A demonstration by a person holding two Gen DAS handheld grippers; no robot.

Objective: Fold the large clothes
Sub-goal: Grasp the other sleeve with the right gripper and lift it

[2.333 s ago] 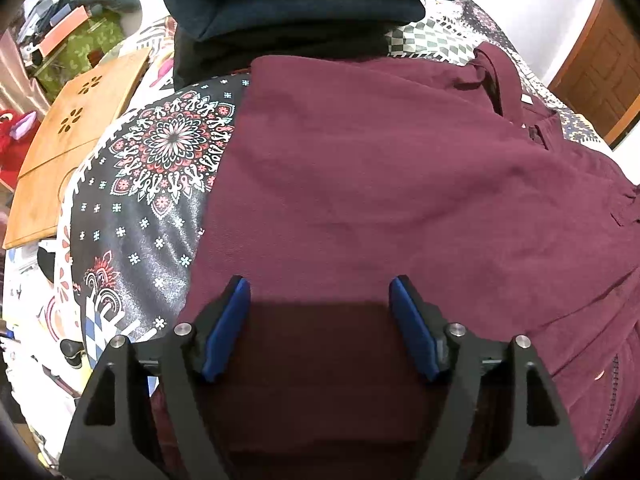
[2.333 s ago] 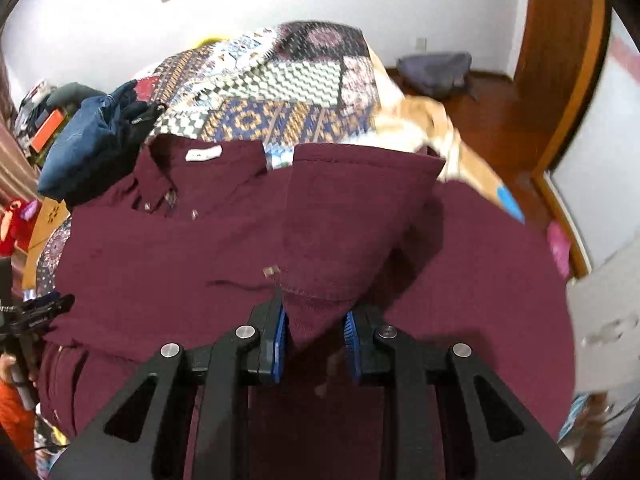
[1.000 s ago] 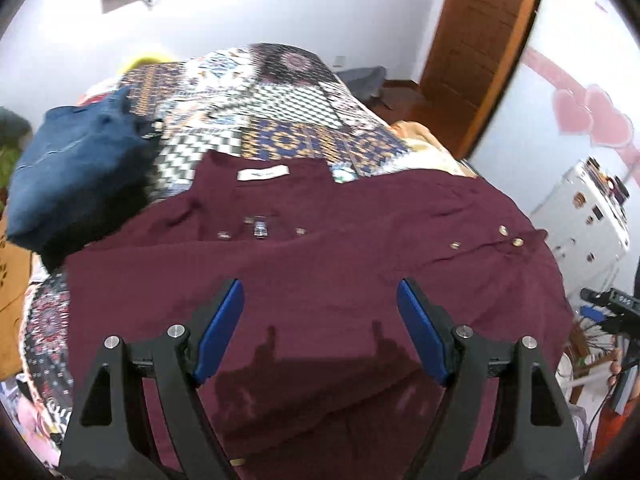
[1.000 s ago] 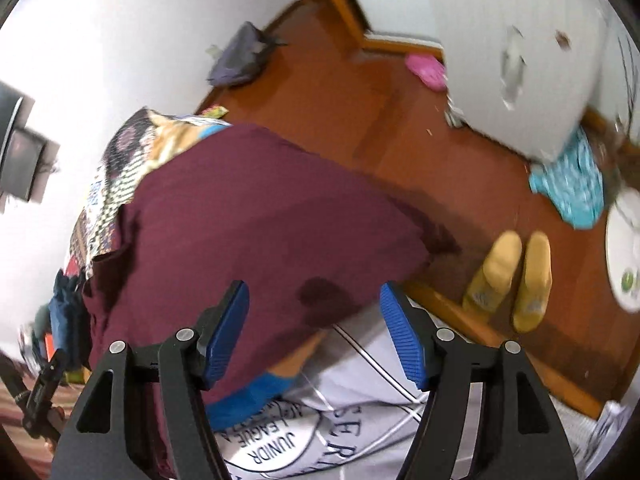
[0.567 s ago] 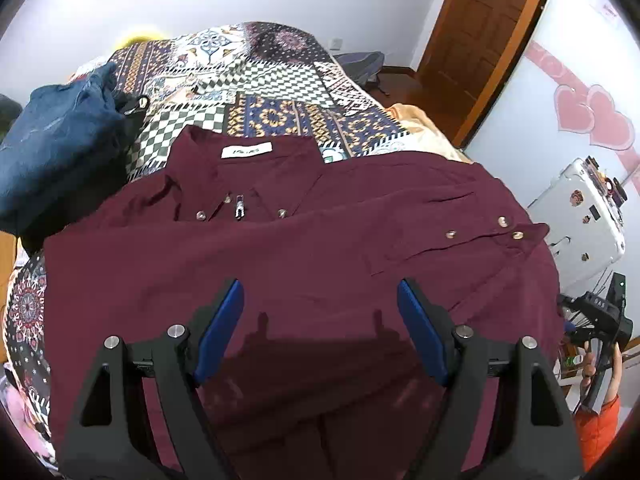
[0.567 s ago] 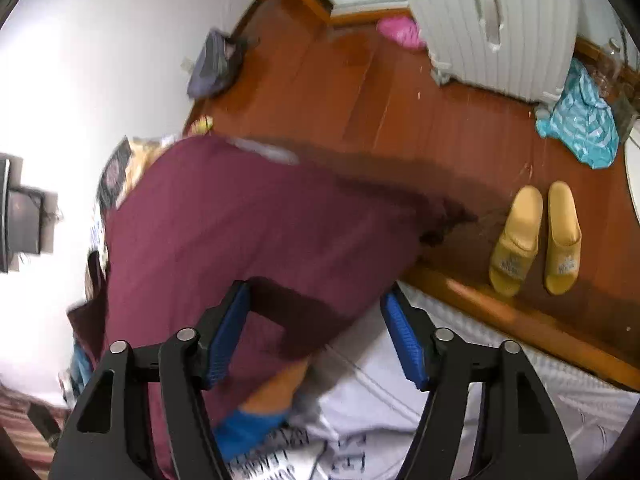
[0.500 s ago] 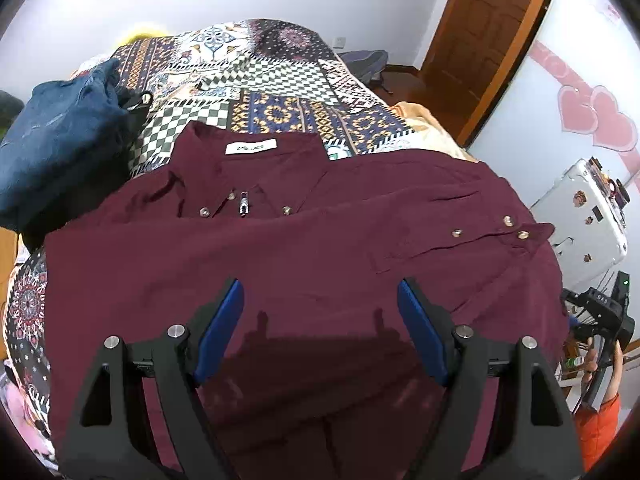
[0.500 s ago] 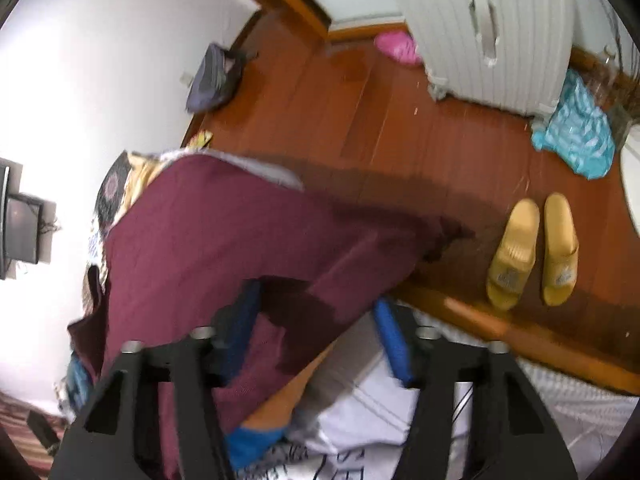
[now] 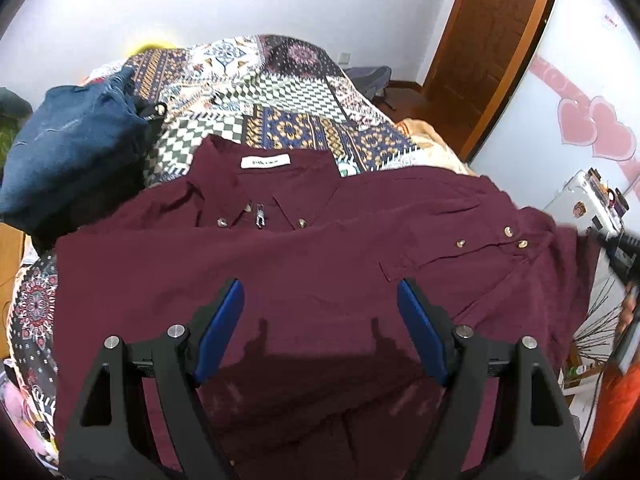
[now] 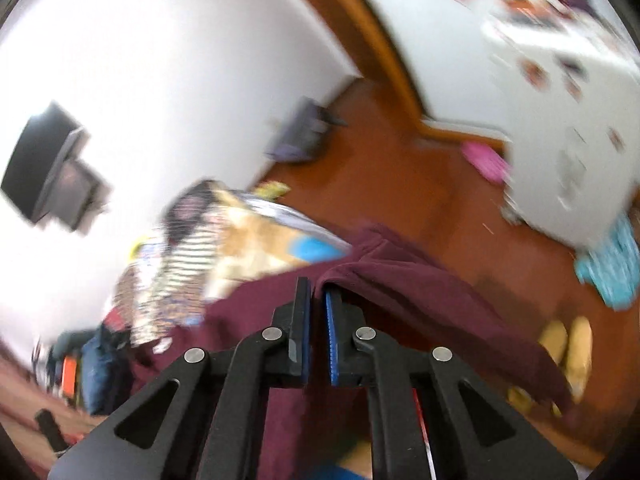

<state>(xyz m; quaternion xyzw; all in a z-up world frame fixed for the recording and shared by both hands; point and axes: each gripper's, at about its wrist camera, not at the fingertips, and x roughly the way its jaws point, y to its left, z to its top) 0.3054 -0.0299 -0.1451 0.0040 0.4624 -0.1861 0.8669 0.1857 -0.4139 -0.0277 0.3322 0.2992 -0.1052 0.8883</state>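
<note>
Left hand-held gripper wide open, angled downward; right hand-held gripper just clamped shut.

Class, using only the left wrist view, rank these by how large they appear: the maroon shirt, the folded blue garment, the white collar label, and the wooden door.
1. maroon shirt, largest by far
2. folded blue garment
3. wooden door; it stands farther away, so its rank against the blue garment is unsure
4. white collar label, smallest

Maroon button shirt flat on bed, collar far side, edge lifted.
</note>
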